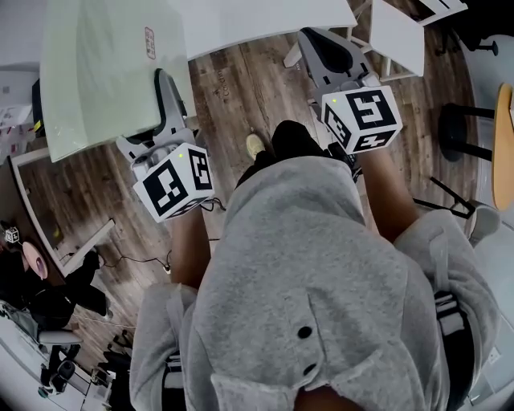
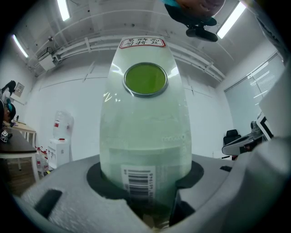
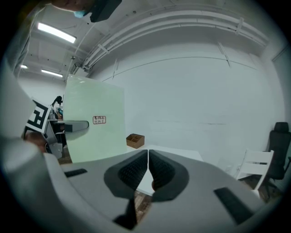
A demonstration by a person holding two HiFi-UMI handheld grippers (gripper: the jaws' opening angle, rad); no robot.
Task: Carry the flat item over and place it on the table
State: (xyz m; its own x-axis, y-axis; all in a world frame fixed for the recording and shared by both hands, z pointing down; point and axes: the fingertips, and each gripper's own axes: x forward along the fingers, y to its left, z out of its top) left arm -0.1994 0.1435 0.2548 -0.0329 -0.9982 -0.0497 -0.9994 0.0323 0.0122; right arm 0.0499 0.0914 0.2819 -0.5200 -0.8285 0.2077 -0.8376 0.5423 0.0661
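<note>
A large, flat, pale green translucent board (image 1: 104,64) hangs over the wooden floor at the upper left of the head view. My left gripper (image 1: 166,90) is shut on its near edge. In the left gripper view the board (image 2: 145,123) stands between the jaws and bears a barcode sticker, a green disc and a red label. My right gripper (image 1: 321,44) is shut with nothing in it, its pads touching (image 3: 148,170). The right gripper view shows the board (image 3: 93,120) at the left. Ahead lies a white table (image 1: 257,20).
A small brown box (image 3: 135,140) sits on the white table (image 3: 182,154). A second white table (image 1: 397,32), a black stool (image 1: 462,128) and a round wooden top (image 1: 504,144) stand at the right. A water dispenser (image 2: 58,141) stands by the far wall.
</note>
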